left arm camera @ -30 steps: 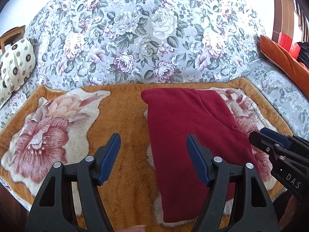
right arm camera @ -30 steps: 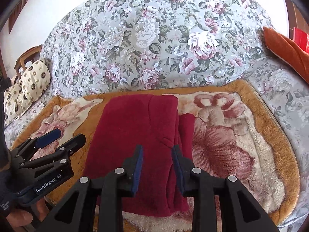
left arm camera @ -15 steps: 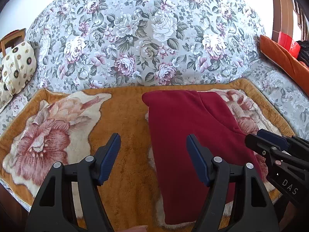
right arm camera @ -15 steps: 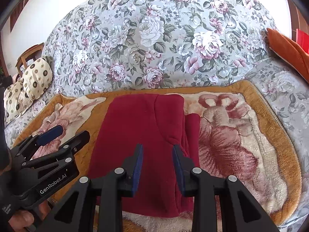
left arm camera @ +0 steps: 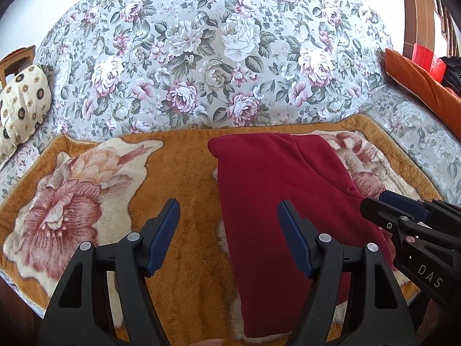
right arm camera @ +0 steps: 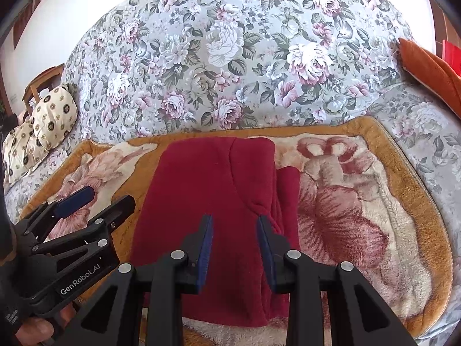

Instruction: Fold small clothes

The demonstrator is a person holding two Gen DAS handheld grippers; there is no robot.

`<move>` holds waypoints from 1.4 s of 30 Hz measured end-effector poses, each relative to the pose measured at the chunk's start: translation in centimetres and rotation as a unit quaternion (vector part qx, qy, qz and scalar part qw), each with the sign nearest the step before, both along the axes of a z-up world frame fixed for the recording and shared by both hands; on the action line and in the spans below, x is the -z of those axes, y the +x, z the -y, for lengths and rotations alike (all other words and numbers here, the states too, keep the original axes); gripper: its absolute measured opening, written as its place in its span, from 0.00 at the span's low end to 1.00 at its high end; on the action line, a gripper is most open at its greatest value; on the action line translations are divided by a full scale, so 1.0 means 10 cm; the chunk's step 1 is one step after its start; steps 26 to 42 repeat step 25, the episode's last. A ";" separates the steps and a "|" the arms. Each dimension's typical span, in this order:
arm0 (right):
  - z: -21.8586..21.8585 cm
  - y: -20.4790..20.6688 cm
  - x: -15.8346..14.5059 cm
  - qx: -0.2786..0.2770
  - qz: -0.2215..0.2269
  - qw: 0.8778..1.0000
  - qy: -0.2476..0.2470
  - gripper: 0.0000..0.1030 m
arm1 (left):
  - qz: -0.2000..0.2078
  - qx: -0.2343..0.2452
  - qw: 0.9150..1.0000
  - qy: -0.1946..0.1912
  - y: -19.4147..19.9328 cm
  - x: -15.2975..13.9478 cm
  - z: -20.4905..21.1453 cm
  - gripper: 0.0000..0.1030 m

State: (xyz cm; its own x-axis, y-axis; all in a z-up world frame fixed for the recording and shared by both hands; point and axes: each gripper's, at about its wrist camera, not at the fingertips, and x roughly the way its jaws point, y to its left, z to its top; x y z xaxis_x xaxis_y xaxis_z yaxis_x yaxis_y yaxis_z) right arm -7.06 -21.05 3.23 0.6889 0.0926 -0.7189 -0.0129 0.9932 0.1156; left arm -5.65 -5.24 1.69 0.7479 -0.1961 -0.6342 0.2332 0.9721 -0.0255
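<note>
Change: hardly anything is shifting since the earlier frames; both grippers are staying put over the folded garment, and the views are only drifting slightly
Garment: dark red garment point(left arm camera: 276, 190) is lying folded into a long strip on the plush blanket point(left arm camera: 184, 207), right of centre in the left wrist view and centre in the right wrist view point(right arm camera: 213, 196)
Left gripper point(left arm camera: 227, 230): jaws are standing wide, holding nothing; one blue pad is hovering over the blanket, the other over the garment's left edge
Right gripper point(right arm camera: 234, 245): jaws are standing narrow but apart, gripping nothing, hanging above the garment's lower half
Surroundings: floral sofa back point(right arm camera: 230, 57) is filling the upper frame; a patterned cushion point(left arm camera: 23, 98) is sitting at far left, an orange cushion point(right arm camera: 432, 66) at upper right
</note>
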 end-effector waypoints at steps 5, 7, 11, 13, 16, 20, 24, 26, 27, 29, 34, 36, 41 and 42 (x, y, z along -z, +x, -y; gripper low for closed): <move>-0.01 0.02 0.01 0.000 -0.004 1.000 0.002 0.29 | 0.000 -0.001 1.000 0.000 0.00 0.00 0.00 0.69; -0.01 0.03 0.02 -0.001 -0.005 1.000 0.002 0.29 | -0.001 -0.001 1.000 -0.001 0.00 0.01 0.01 0.69; 0.01 0.05 0.03 -0.003 -0.007 1.000 0.005 0.29 | -0.003 0.000 1.000 -0.003 0.02 0.02 0.03 0.69; 0.00 0.05 0.03 -0.004 -0.008 1.000 0.004 0.29 | -0.003 -0.001 1.000 -0.003 0.02 0.03 0.03 0.69; -0.01 0.05 0.04 -0.005 -0.008 1.000 0.004 0.29 | -0.001 0.000 1.000 -0.004 0.02 0.03 0.03 0.69; -0.01 0.05 0.06 -0.005 -0.012 1.000 0.006 0.29 | 0.009 0.005 1.000 -0.007 0.00 0.03 0.03 0.69; -0.02 0.05 0.06 -0.005 -0.010 1.000 0.005 0.29 | 0.012 0.001 1.000 -0.005 -0.01 0.02 0.04 0.69; -0.01 0.05 0.07 -0.005 -0.010 1.000 0.005 0.29 | 0.010 0.000 1.000 -0.007 -0.02 0.02 0.03 0.69; -0.01 0.05 0.07 -0.005 -0.010 1.000 0.005 0.29 | 0.010 0.000 1.000 -0.007 -0.02 0.02 0.03 0.69; -0.01 0.05 0.07 -0.005 -0.010 1.000 0.005 0.29 | 0.010 0.000 1.000 -0.007 -0.02 0.02 0.03 0.69; -0.01 0.05 0.07 -0.005 -0.010 1.000 0.005 0.29 | 0.010 0.000 1.000 -0.007 -0.02 0.02 0.03 0.69; -0.01 0.05 0.07 -0.005 -0.010 1.000 0.005 0.29 | 0.010 0.000 1.000 -0.007 -0.02 0.02 0.03 0.69; -0.01 0.05 0.07 -0.005 -0.010 1.000 0.005 0.29 | 0.010 0.000 1.000 -0.007 -0.02 0.02 0.03 0.69; -0.01 0.05 0.07 -0.005 -0.010 1.000 0.005 0.29 | 0.010 0.000 1.000 -0.007 -0.02 0.02 0.03 0.69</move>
